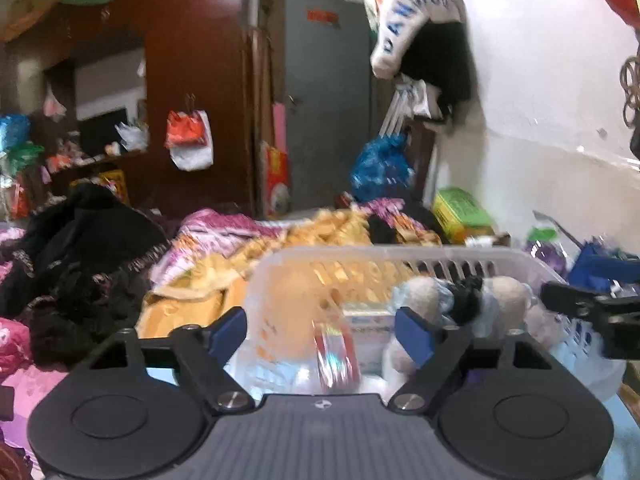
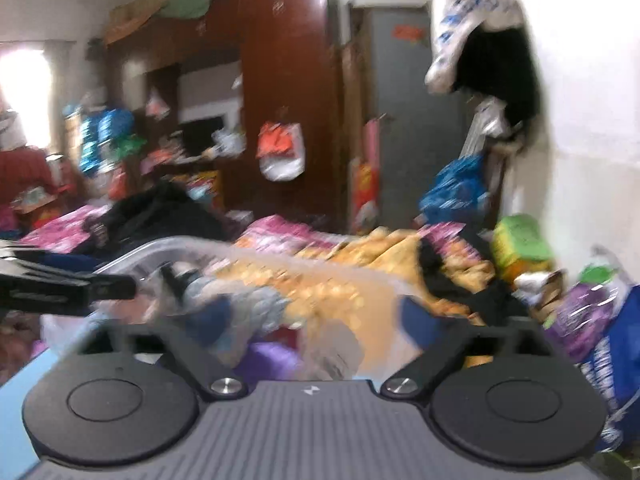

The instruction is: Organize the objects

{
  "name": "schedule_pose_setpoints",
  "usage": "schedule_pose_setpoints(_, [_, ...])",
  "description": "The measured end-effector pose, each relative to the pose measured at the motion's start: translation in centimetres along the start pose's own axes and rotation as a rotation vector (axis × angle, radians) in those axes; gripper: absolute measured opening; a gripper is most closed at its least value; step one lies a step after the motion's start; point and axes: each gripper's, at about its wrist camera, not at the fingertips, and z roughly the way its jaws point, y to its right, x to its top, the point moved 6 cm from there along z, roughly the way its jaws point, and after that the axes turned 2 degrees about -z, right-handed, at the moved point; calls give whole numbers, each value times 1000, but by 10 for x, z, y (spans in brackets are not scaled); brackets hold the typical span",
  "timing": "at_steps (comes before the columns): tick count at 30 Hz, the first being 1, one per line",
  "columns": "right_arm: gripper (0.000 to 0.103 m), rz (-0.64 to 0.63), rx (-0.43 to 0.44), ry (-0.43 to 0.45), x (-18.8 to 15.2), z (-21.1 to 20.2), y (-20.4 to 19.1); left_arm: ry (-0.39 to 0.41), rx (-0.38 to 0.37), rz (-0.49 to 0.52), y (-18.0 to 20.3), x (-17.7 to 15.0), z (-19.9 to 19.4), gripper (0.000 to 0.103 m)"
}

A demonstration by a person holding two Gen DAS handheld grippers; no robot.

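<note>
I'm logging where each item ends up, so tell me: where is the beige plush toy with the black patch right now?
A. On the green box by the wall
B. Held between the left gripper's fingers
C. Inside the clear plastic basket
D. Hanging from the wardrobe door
C: the plush toy lies inside the clear plastic basket, behind its slotted wall, while the left gripper is open and holds nothing.

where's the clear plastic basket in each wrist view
Left wrist: the clear plastic basket sits centre, just beyond the left gripper.
Right wrist: its blurred rim shows at left, ahead of the right gripper.
Shared landmark: the grey door.
</note>
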Motion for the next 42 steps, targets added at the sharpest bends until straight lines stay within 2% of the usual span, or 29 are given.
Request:
schedule_pose_setpoints(6, [103, 87, 34, -5, -3, -28, 10, 45, -90, -19, -4, -14, -21, 98])
schedule_pose_setpoints(8, [103, 66, 26, -19, -8, -37, 7, 61, -73, -9, -4, -21, -32, 98])
schedule_pose_setpoints(10, [103, 54, -37, 17, -16, -52, 7, 87, -42, 9, -1, -27, -46, 98])
schedule_pose_setpoints(12, [103, 71, -68, 9, -23, -61, 5, 81, -36, 10, 2, -33, -60, 98])
schedule_pose_setpoints(14, [103, 78, -26, 38, -29, -72, 2, 102, -69, 10, 7, -40, -78, 98])
schedule_pose_setpoints(16, [103, 73, 78, 55, -36, -88, -4, 103, -76, 22, 12, -48, -94, 98])
schedule_pose_setpoints(18, [103, 122, 152, 69, -42, -100, -6, 129, -86, 37, 18, -56, -111, 98])
schedule_pose_setpoints(19, [103, 136, 157, 66, -44, -105, -7, 124, -83, 49, 21, -61, -117, 98])
schedule_pose_setpoints(25, [103, 106, 26, 32, -61, -114, -15, 129, -109, 52, 33, -74, -134, 98])
schedule_pose_setpoints(31, [103, 151, 6, 1, -70, -111, -7, 105, -99, 49, 34, -83, -132, 98])
schedule_pose_setpoints(34, [103, 95, -75, 5, -72, -112, -14, 108, -93, 43, 33, -86, -134, 98])
schedule_pose_setpoints(39, [103, 100, -38, 2, -78, -120, -23, 108, -94, 40, 32, -88, -138, 98])
schedule_pose_setpoints(42, [103, 76, -46, -5, -81, -118, -27, 109, -96, 44, 34, -89, -138, 98])
